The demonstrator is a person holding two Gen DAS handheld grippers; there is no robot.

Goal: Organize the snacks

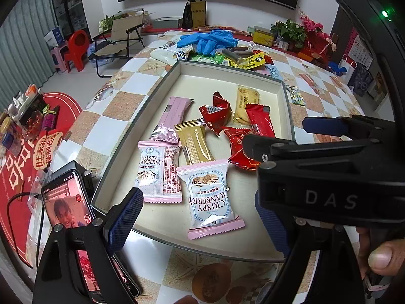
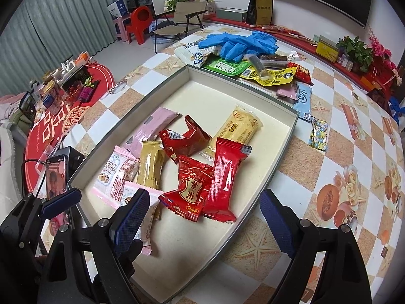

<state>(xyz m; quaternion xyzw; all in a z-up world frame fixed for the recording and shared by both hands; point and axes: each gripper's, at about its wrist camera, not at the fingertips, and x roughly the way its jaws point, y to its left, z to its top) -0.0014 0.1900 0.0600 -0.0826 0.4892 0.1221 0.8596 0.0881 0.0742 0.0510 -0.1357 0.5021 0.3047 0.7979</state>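
A shallow cream tray (image 1: 202,83) (image 2: 215,96) with a grey rim lies on the checkered table. In it lie two pink Crispy Cranberry packets (image 1: 158,174) (image 1: 212,197), a plain pink packet (image 1: 172,119), a gold packet (image 1: 195,141) (image 2: 150,167), a yellow cracker packet (image 1: 246,103) (image 2: 238,129) and three red packets (image 2: 192,190) (image 2: 225,177) (image 2: 184,139). My left gripper (image 1: 200,228) hovers open over the tray's near edge, above a cranberry packet. My right gripper (image 2: 202,217) (image 1: 283,135) hangs open above the red packets, holding nothing.
Beyond the tray's far end, loose snacks are piled under blue gloves (image 1: 207,40) (image 2: 238,41). A light blue packet (image 2: 302,98) and a floral packet (image 2: 319,133) lie right of the tray. A phone (image 1: 65,202) (image 2: 54,177) stands at the near left corner.
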